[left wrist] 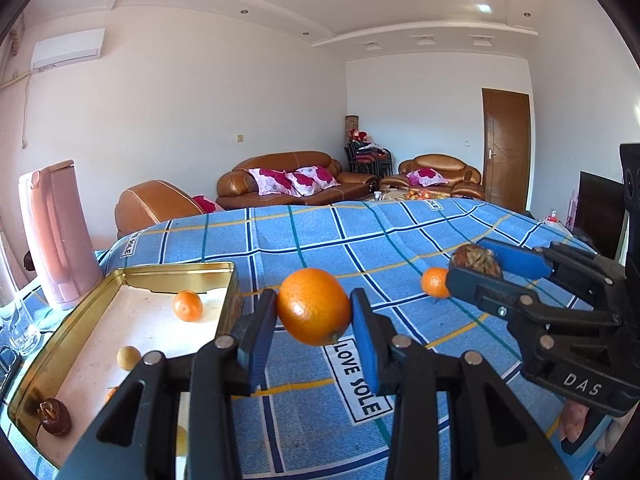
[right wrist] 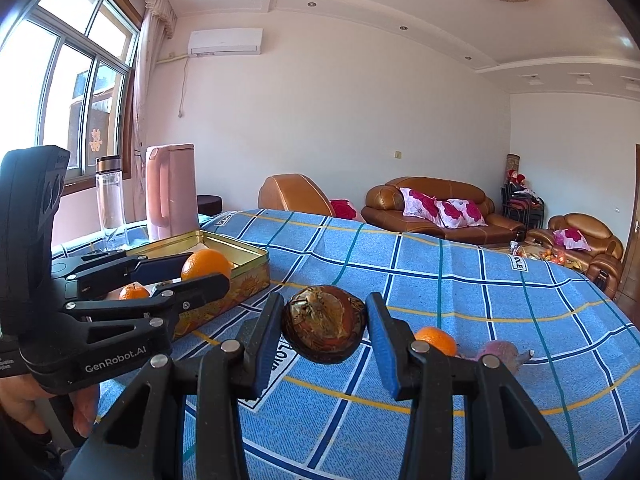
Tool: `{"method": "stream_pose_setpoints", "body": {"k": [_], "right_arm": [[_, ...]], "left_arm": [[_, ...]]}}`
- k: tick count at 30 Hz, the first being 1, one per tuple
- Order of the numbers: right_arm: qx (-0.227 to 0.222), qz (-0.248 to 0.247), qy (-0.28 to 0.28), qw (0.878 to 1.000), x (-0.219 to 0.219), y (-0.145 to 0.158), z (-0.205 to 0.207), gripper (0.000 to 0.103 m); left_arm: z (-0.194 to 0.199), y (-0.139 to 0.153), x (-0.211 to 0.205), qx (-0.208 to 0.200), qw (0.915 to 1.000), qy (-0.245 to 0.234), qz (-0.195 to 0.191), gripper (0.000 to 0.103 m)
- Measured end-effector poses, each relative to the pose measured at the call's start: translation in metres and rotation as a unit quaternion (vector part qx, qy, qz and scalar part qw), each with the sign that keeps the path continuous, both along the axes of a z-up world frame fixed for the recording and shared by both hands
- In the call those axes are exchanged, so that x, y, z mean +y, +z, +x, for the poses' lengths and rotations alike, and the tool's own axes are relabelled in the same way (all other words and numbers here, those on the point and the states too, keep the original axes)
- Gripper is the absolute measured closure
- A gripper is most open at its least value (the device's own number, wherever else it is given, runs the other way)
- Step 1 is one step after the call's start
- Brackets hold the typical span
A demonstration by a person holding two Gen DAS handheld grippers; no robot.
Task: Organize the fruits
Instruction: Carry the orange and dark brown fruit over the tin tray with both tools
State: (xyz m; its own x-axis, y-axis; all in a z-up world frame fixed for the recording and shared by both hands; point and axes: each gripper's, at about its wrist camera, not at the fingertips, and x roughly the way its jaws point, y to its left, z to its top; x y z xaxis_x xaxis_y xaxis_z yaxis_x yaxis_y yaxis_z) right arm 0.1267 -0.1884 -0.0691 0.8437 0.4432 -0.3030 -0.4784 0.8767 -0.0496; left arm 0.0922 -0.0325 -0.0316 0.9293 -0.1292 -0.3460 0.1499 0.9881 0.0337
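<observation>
My left gripper (left wrist: 314, 316) is shut on an orange (left wrist: 313, 306) and holds it above the blue checked cloth, just right of the gold tin tray (left wrist: 132, 276). The tray holds a small orange (left wrist: 187, 305), a yellowish round fruit (left wrist: 128, 357) and a dark brown fruit (left wrist: 54, 416). My right gripper (right wrist: 324, 326) is shut on a dark brown mangosteen (right wrist: 323, 324), also lifted off the cloth. Another small orange (right wrist: 436, 340) and a purplish fruit (right wrist: 502, 354) lie on the cloth to the right. The left gripper with its orange (right wrist: 206, 264) also shows in the right wrist view.
A pink kettle (left wrist: 56, 236) stands behind the tray, with a clear bottle (right wrist: 109, 204) beside it and a glass (left wrist: 22, 330) at the left edge. The cloth-covered table (left wrist: 360, 236) stretches away; brown sofas (left wrist: 288, 178) stand beyond it.
</observation>
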Motion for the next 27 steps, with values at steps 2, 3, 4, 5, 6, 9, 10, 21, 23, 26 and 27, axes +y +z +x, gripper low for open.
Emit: {"method": "stream_pose_setpoints", "body": {"k": [2,3,4,5,6,9,10,21,23,26,27], "right_arm": [[0.000,0.000,0.005,1.000,0.004,0.000,-0.002,0.059],[-0.001,-0.001,0.007,1.000,0.006,0.000,-0.002,0.059],[-0.002,-0.003,0.009,1.000,0.009,0.000,-0.003,0.059],[-0.003,-0.004,0.011,1.000,0.011,0.000,-0.004,0.059],[-0.003,-0.004,0.013,1.000,0.013,0.000,-0.005,0.059],[-0.004,-0.006,0.018,1.000,0.019,0.000,-0.006,0.059],[-0.003,-0.006,0.020,1.000,0.021,0.000,-0.006,0.059],[-0.003,-0.017,0.041,0.999,0.041,-0.001,-0.009,0.059],[-0.002,-0.019,0.044,0.999,0.044,-0.002,-0.009,0.059],[-0.002,-0.022,0.049,0.999,0.050,-0.002,-0.009,0.059],[-0.002,-0.023,0.052,0.998,0.051,-0.002,-0.009,0.059]], "left_arm": [[-0.003,0.000,0.003,-0.003,1.0000,0.003,0.002,0.064],[-0.003,0.001,0.004,-0.004,1.0000,0.004,0.002,0.064],[-0.005,0.001,0.006,-0.005,1.0000,0.006,0.002,0.064],[-0.006,0.001,0.007,-0.006,1.0000,0.007,0.003,0.064],[-0.007,0.001,0.009,-0.006,0.9999,0.008,0.003,0.064],[-0.008,0.001,0.015,-0.007,0.9999,0.012,0.002,0.064],[-0.009,0.002,0.017,-0.007,0.9999,0.013,0.002,0.064],[-0.011,0.003,0.036,-0.009,0.9995,0.030,-0.004,0.064],[-0.012,0.003,0.040,-0.009,0.9994,0.033,-0.006,0.064],[-0.014,0.003,0.044,-0.008,0.9992,0.039,-0.007,0.064],[-0.014,0.003,0.046,-0.008,0.9991,0.041,-0.007,0.064]]}}
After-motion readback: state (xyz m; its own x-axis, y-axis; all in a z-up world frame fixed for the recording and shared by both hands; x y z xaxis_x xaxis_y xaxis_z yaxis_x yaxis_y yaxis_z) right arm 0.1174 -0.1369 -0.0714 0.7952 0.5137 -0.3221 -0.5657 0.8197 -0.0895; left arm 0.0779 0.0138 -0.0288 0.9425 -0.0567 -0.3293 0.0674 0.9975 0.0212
